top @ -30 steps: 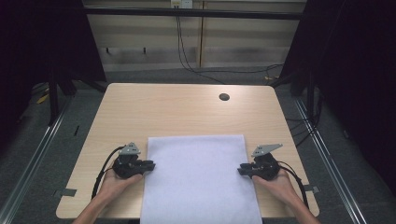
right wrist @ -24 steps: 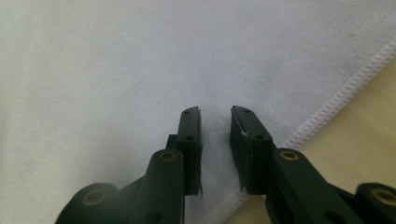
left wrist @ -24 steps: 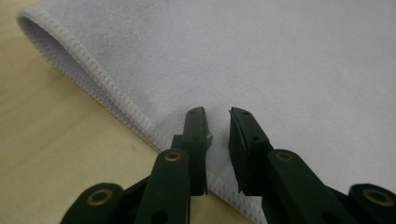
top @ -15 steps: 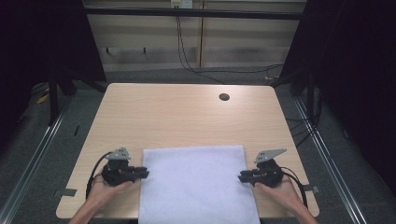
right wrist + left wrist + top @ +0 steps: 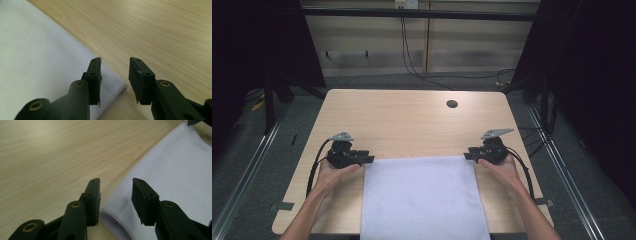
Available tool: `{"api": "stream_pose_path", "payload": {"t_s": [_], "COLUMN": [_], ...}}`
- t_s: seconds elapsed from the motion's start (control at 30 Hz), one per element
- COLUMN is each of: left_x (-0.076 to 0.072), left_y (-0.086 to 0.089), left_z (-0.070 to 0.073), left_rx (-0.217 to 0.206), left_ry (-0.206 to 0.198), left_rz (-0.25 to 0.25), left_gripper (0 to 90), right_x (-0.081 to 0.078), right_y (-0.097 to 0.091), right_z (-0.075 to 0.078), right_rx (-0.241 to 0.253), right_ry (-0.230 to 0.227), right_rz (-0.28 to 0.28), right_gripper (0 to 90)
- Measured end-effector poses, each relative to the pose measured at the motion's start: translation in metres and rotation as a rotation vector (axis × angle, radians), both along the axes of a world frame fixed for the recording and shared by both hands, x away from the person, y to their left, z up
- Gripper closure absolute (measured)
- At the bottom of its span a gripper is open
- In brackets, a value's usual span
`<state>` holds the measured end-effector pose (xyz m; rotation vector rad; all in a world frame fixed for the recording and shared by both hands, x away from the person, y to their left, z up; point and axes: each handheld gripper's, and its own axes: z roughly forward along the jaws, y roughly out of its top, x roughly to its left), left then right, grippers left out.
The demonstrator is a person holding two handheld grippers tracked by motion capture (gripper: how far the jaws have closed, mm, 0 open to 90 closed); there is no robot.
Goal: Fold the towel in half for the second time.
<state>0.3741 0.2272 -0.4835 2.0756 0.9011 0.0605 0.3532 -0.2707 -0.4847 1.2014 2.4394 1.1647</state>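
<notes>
Fingers (image 5: 95, 195) of the left gripper (image 5: 362, 159) have just been opening, now parted, nothing pinched; cloth (image 5: 422, 195) corner lies loose between them. Right gripper (image 5: 472, 155) likewise: jaws just opened, gap empty, its cloth corner under the left pad. Cloth lies flat on the tabletop (image 5: 412, 120), folded edge running left-right between both grippers, rest hanging toward the person. Each gripper sits just beside its own far corner; neither is nearer.
</notes>
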Motion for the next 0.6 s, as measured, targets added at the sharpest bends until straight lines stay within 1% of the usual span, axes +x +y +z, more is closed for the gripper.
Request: {"api": "stream_pose_path", "payload": {"t_s": [0.03,0.07,0.1,0.13,0.17,0.2,0.23,0.3,0.33,0.43,0.47,0.5,0.53,0.6], "left_x": [0.001,0.000,0.000,0.000,-0.001,-0.001,0.000,0.000,-0.001,-0.004,-0.004,-0.004,-0.006,-0.007], "left_y": [0.000,0.001,0.001,0.001,0.001,0.001,0.002,0.003,0.005,0.006,0.008,0.008,0.008,0.009], "left_z": [-0.001,-0.003,-0.004,-0.004,-0.006,-0.010,-0.013,-0.013,-0.016,-0.017,-0.018,-0.018,-0.018,-0.019], "left_rx": [-0.001,-0.016,-0.014,-0.014,0.004,0.022,0.029,0.036,0.036,0.035,0.025,0.025,0.030,0.021], "left_ry": [0.004,0.008,0.007,0.007,0.009,0.023,0.037,0.042,0.052,0.049,0.059,0.059,0.058,0.067], "left_rz": [-0.001,-0.005,-0.015,-0.015,-0.021,-0.029,-0.037,-0.039,-0.046,-0.045,-0.059,-0.059,-0.058,-0.085], "left_gripper": [53.8,48.1,48.3,48.3,48.3,48.1,48.1,47.6,46.7,50.8,54.2,58.5,58.5,70.6], "right_x": [0.003,0.006,0.007,0.007,0.007,0.008,0.007,0.007,0.006,0.006,0.005,0.005,0.005,0.006], "right_y": [-0.002,-0.006,-0.006,-0.006,-0.007,-0.009,-0.010,-0.012,-0.013,-0.013,-0.010,-0.010,-0.009,-0.005], "right_z": [-0.003,-0.007,-0.008,-0.008,-0.010,-0.012,-0.013,-0.015,-0.015,-0.017,-0.019,-0.019,-0.020,-0.020], "right_rx": [0.013,0.032,0.034,0.034,0.030,0.044,0.047,0.046,0.036,0.045,0.030,0.030,0.037,0.032], "right_ry": [0.009,0.019,0.029,0.029,0.033,0.049,0.057,0.070,0.076,0.076,0.077,0.077,0.075,0.072], "right_rz": [0.001,0.005,0.008,0.008,0.014,0.017,0.030,0.040,0.046,0.045,0.046,0.046,0.049,0.060], "right_gripper": [61.0,59.8,59.8,59.8,59.7,59.9,60.0,59.6,59.3,59.2,59.2,59.2,59.3,62.0]}}
